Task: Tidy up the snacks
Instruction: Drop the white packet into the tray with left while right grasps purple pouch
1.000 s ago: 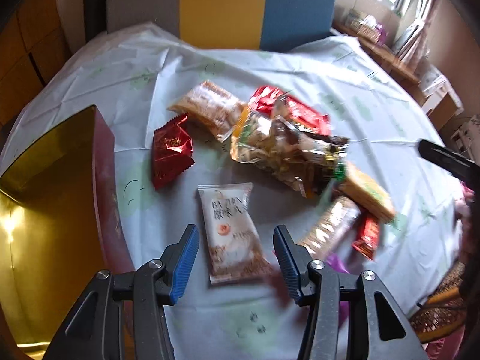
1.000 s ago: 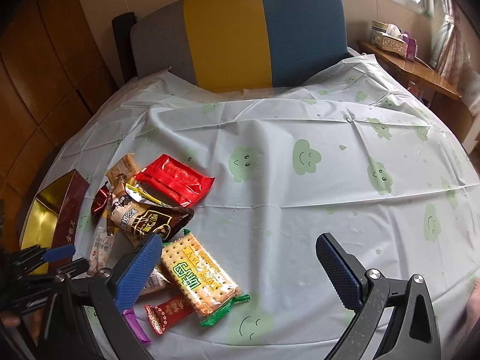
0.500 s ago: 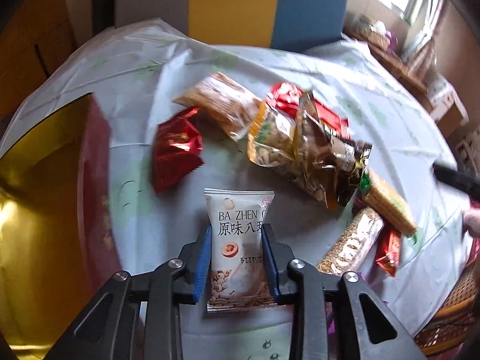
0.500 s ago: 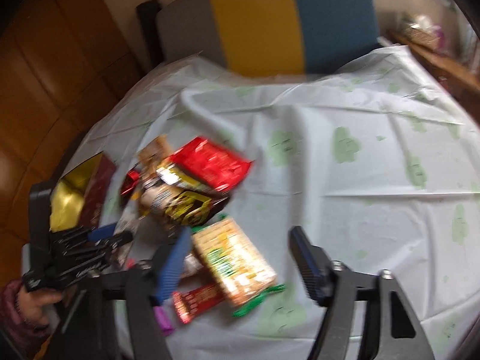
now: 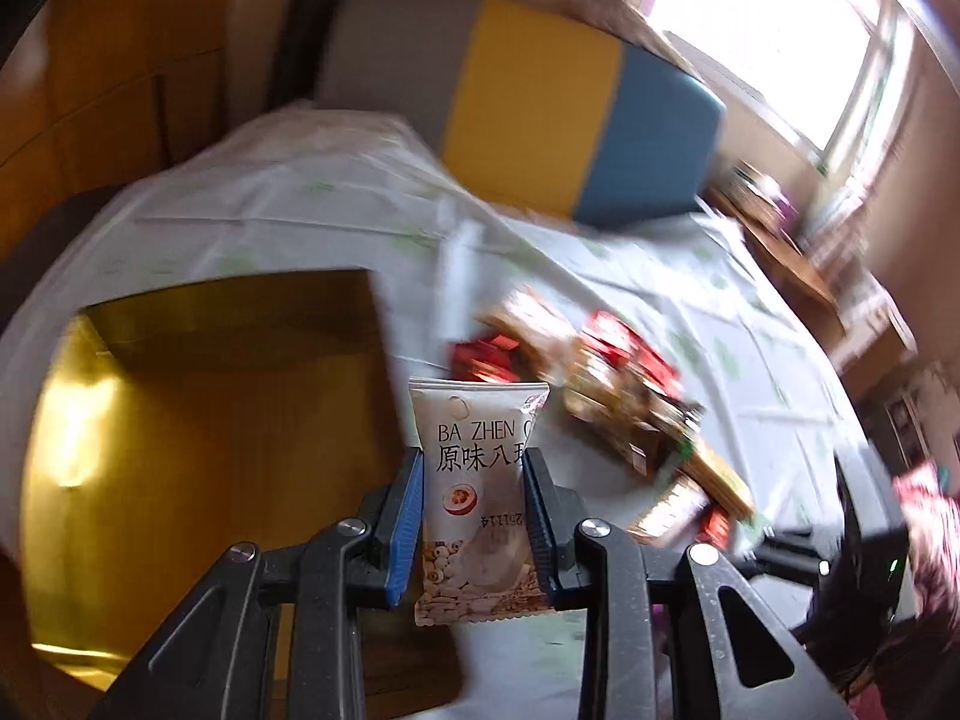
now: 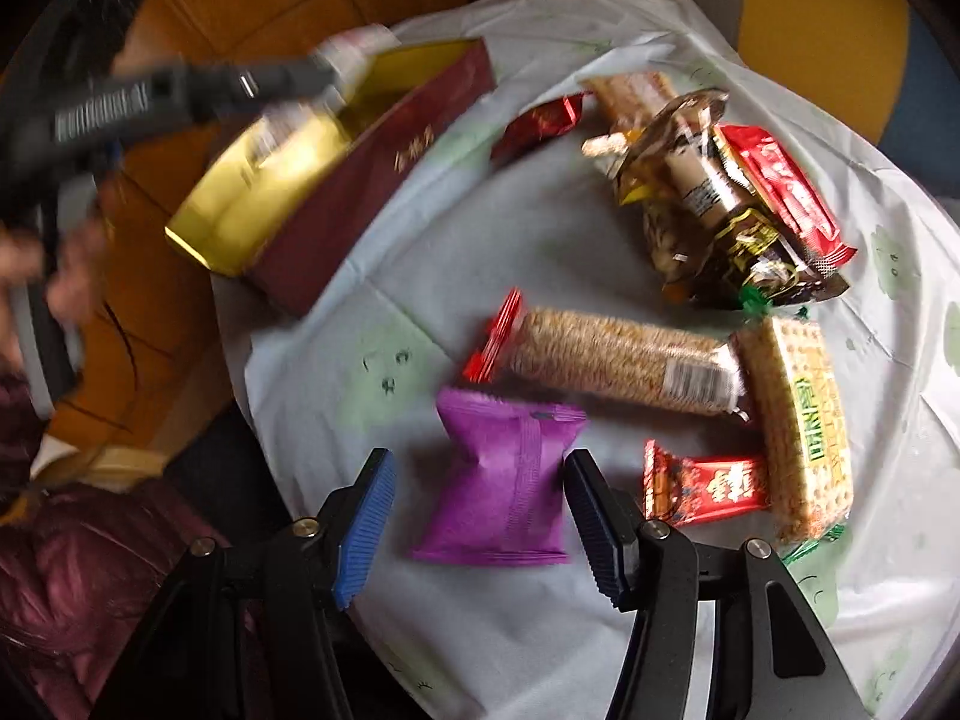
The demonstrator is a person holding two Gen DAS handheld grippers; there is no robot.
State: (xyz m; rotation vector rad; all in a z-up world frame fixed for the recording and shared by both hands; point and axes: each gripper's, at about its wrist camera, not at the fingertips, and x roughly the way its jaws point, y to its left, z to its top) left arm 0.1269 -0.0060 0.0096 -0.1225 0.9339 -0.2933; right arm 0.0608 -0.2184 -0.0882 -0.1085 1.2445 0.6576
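Note:
My left gripper (image 5: 474, 480) is shut on a white snack packet (image 5: 480, 498) printed "BA ZHEN" and holds it up beside the open gold-lined box (image 5: 198, 420). The box (image 6: 336, 174) has dark red sides. My right gripper (image 6: 480, 492) is open, its fingers either side of a purple packet (image 6: 504, 480) lying on the tablecloth. In the right wrist view the left gripper (image 6: 180, 96) shows blurred over the box.
Several snacks lie on the cloth: a long cracker pack (image 6: 618, 360), a green-label biscuit pack (image 6: 798, 420), a small red bar (image 6: 702, 486), a brown bag (image 6: 708, 198), red packets (image 6: 780, 186). A yellow and blue chair back (image 5: 540, 120) stands behind the table.
My left gripper closed on the white packet, lifted it and swung left toward the box. My right gripper moved down and left to straddle the purple packet.

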